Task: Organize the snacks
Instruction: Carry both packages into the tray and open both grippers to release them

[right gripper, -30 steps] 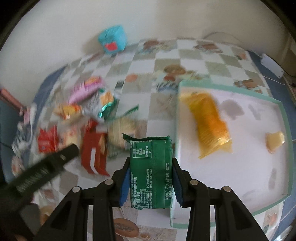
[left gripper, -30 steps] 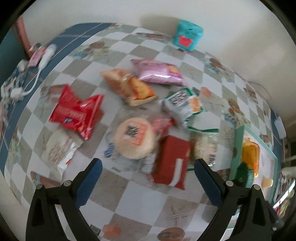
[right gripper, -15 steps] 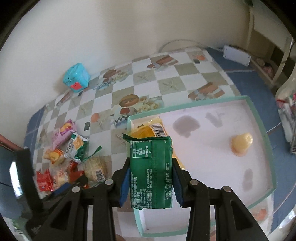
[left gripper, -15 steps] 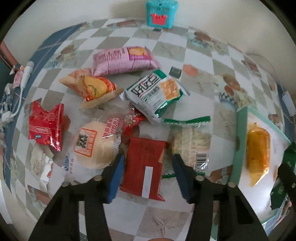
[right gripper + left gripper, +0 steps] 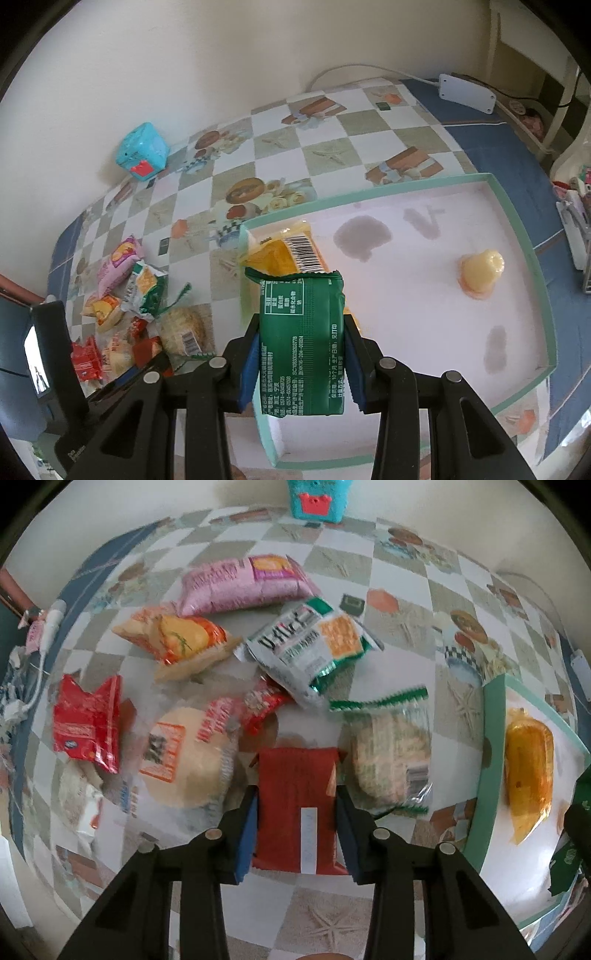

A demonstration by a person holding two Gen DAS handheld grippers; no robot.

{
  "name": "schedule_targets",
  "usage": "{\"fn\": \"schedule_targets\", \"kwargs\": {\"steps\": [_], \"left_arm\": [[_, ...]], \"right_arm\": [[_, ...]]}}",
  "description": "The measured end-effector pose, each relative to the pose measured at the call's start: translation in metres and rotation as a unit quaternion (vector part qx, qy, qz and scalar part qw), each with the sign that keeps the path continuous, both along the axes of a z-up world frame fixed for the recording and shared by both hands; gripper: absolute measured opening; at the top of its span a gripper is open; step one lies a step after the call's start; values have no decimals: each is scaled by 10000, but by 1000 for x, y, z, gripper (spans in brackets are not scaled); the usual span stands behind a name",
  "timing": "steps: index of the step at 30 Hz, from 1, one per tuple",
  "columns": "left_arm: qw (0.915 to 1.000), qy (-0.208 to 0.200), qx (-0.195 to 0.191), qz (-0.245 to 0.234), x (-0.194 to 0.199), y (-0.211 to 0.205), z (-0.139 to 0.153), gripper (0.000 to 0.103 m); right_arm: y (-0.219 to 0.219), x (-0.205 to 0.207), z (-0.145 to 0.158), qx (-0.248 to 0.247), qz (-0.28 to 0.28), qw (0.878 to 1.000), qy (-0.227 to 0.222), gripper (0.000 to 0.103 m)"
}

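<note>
The tray point(image 5: 517, 236) holds only an orange packet point(image 5: 280, 254) and a jelly cup point(image 5: 480, 271); most snacks lie heaped on the table point(image 5: 332, 915). The right gripper point(image 5: 301, 360) pinches a green packet point(image 5: 301, 350) over the tray, the left gripper point(image 5: 295, 823) closes around a red packet point(image 5: 295, 805)

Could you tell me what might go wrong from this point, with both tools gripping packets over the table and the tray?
1. The left tool grips the red packet amid a crowded pile; lifting may drag the round bun packet or the clear cracker packet beside it.
2. The right tool holds the green packet near the tray edge, over the orange packet; released here, it may land on that packet or catch the rim.
</note>
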State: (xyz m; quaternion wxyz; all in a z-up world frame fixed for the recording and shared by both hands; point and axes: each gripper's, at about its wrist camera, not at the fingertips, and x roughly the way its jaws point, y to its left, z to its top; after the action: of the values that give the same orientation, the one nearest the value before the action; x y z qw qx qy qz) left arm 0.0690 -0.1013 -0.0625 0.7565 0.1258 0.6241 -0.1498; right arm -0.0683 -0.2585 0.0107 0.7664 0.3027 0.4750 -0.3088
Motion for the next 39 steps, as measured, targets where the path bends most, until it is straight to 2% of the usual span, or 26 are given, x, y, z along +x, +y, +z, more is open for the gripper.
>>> {"fn": "schedule_targets", "kwargs": {"steps": [7, 15, 21, 25, 32, 39], "left_arm": [[10000, -29, 90, 6, -9, -5, -1, 41], [9987, -470, -190, 65, -22, -5, 41, 41], [9972, -319, -574, -345, -47, -20, 62, 41], [9939, -216, -823, -698, -64, -40, 67, 41], [9831, 4, -1034, -1513, -107, -83, 66, 41], [9719, 100, -1057, -2103, -138, -107, 63, 41]], "right_arm": [[-10, -8, -3, 53, -139, 9999, 11, 42], [-21, -22, 3, 68, -345, 9993, -85, 42], [-42, -48, -4, 69, -924, 9957, 64, 42], [-63, -75, -7, -5, -1565, 9875, 167, 42], [-96, -124, -14, 201, -2567, 9661, 181, 42], [-111, -152, -18, 191, -3108, 9496, 371, 43]]}}
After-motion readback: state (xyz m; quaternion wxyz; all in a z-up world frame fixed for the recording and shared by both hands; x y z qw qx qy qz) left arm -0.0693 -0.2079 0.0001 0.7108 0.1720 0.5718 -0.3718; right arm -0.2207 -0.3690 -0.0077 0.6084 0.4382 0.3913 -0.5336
